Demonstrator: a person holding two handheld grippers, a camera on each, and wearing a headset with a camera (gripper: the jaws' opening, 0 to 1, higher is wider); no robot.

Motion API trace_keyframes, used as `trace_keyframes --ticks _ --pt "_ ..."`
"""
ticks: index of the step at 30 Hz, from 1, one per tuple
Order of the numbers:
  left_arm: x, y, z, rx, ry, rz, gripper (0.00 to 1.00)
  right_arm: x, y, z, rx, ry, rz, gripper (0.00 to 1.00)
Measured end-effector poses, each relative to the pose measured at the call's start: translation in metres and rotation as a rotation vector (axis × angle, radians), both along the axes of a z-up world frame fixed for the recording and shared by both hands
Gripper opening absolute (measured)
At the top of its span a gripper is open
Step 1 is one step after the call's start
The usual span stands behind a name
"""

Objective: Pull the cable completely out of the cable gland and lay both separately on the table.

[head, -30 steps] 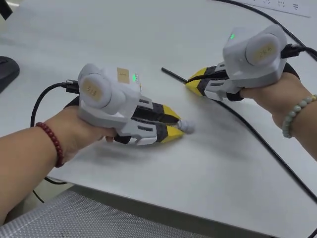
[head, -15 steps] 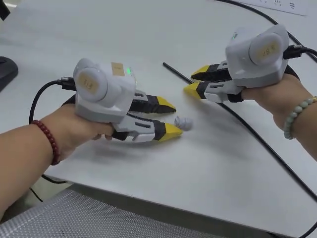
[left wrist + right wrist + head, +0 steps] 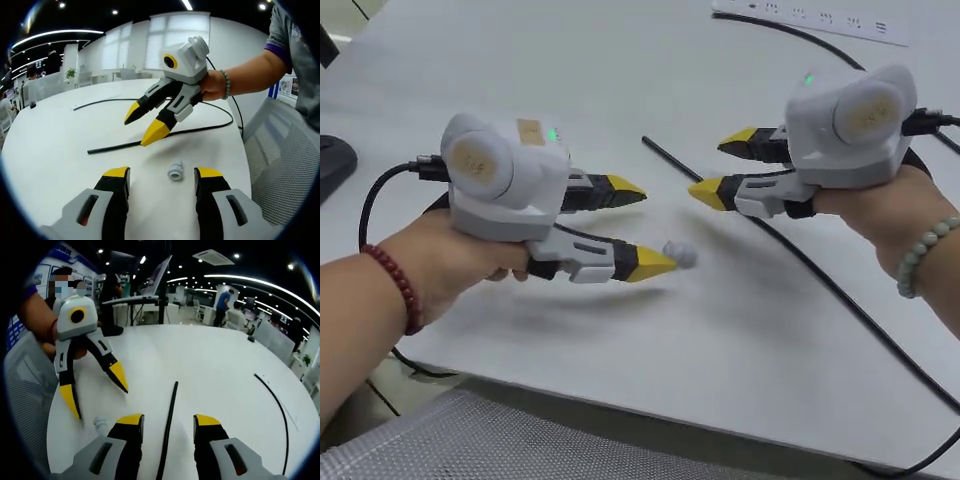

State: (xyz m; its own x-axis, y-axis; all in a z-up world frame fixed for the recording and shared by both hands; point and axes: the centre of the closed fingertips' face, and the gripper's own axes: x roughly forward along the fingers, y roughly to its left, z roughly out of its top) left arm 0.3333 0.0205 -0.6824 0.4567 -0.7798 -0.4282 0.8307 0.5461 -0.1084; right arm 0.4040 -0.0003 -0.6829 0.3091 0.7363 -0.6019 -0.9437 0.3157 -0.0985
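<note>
White gland (image 3: 680, 254) sits loose on the table (image 3: 740, 340) just off the left gripper (image 3: 655, 228) tips, black cable (image 3: 670, 160) under the right gripper (image 3: 708, 168); both grippers spread, empty. Risk: a jaw clips the gland (round, may roll) or drags the cable.

Counter (image 3: 740, 350): smooth white top, matt with a faint sheen. Cable (image 3: 665, 157): black, smooth matt sheath. Cable gland (image 3: 680, 255): pale grey smooth plastic. Left tool (image 3: 655, 228), right tool (image 3: 708, 168): white hard plastic shells, slight gloss. Near chair seat (image 3: 470, 440): grey woven mesh.
</note>
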Motion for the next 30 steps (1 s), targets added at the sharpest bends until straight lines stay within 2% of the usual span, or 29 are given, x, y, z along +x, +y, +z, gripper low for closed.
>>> trace_keyframes --ticks 7,9,17,22,26,30 --pt "-0.005 0.001 0.011 0.02 -0.02 0.014 0.64 -0.008 -0.015 0.013 0.002 -0.029 -0.033 0.41" --pt "-0.006 0.002 0.014 0.034 -0.032 0.025 0.67 -0.01 -0.023 0.018 0.0 -0.054 -0.049 0.44" --pt "-0.008 0.004 0.026 0.051 -0.06 0.054 0.73 -0.023 -0.049 0.036 0.006 -0.094 -0.108 0.54" --pt "-0.011 0.002 0.036 0.06 -0.083 0.068 0.75 -0.033 -0.067 0.045 -0.002 -0.111 -0.15 0.6" --pt "-0.012 0.004 0.046 0.047 -0.094 0.096 0.77 -0.043 -0.086 0.056 -0.006 -0.131 -0.192 0.63" --pt "-0.018 0.0 0.053 0.056 -0.103 0.101 0.76 -0.052 -0.104 0.065 -0.015 -0.142 -0.229 0.65"
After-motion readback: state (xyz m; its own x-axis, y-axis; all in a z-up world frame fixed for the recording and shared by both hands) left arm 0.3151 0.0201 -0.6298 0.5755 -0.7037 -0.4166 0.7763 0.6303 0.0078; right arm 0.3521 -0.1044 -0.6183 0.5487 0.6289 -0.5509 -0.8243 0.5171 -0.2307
